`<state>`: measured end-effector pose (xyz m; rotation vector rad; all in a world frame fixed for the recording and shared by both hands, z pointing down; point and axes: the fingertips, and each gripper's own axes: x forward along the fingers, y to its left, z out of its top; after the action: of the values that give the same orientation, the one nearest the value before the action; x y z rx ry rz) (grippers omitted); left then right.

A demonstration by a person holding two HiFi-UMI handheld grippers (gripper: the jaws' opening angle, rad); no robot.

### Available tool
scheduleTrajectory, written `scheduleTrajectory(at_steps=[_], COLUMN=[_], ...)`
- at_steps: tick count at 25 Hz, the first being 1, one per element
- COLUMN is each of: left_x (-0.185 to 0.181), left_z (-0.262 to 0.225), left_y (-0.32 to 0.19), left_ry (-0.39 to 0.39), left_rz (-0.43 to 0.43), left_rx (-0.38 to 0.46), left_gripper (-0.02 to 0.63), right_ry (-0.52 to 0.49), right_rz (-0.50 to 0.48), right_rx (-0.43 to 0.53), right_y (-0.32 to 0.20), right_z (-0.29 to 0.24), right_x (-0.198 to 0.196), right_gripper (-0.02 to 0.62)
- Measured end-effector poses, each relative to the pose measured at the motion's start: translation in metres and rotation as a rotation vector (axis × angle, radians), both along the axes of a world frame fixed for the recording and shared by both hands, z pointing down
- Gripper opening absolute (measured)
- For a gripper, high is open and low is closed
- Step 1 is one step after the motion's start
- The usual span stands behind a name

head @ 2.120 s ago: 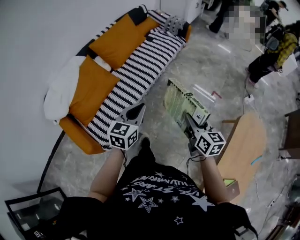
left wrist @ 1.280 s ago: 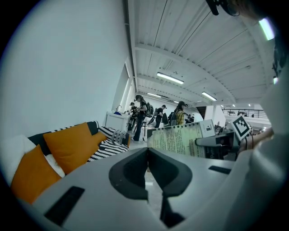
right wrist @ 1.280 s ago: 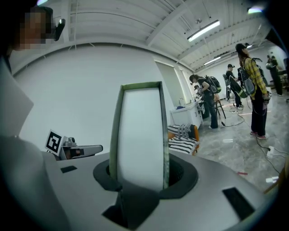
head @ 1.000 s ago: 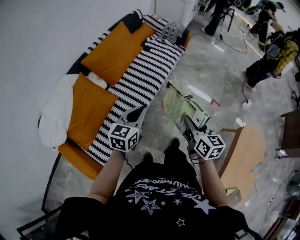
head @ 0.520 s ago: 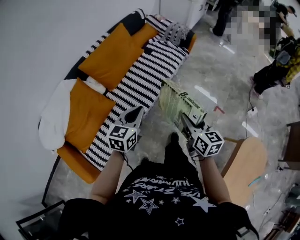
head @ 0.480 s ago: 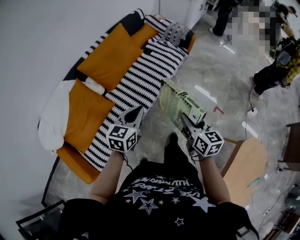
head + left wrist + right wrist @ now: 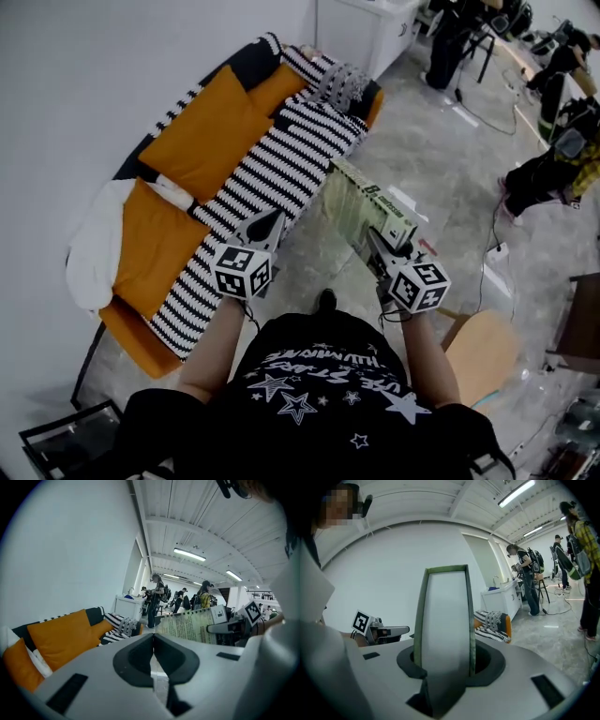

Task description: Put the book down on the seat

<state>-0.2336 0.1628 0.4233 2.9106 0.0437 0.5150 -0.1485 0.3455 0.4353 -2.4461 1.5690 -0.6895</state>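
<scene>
The right gripper (image 7: 380, 246) pinches the book (image 7: 361, 206) by its lower edge, one jaw on each cover, so the pale green volume stands on edge in front of the jaws and tilts up and away from them. Its cover carries rows of fine print, a dark heading along the top strip and a small white label at the corner nearest the gripper; none of it is sharp enough to read. The left gripper (image 7: 267, 225) is pressed together with nothing in it, held level beside the right one and just left of the book. The black-and-white striped seat (image 7: 281, 155) of the sofa lies ahead and to the left of both grippers, close past the left gripper's tip, and the book is apart from it, in the air. Orange cushions (image 7: 202, 127) lean along the sofa's back, further left. The person's dark shirt (image 7: 314, 394) shows white stars and a line of lettering, too small to read.
</scene>
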Motion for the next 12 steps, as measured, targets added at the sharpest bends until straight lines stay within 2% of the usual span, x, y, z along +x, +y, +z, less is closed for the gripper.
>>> scheduleTrajectory(at_steps=[7, 12], left_x=[0.044, 0.06], left_z=[-0.001, 0.004], left_y=[0.001, 0.0], left_ry=[-0.003, -0.039], left_rz=[-0.057, -0.03], left_rx=[0.021, 0.046], left_gripper=[0.009, 0.008], right_ry=[-0.004, -0.027], right_rz=[-0.011, 0.001], right_rx=[0.018, 0.037], right_y=[0.01, 0.008], right_z=[0.0, 0.002], right_x=[0.066, 0.094], right_gripper=[0.169, 0.169])
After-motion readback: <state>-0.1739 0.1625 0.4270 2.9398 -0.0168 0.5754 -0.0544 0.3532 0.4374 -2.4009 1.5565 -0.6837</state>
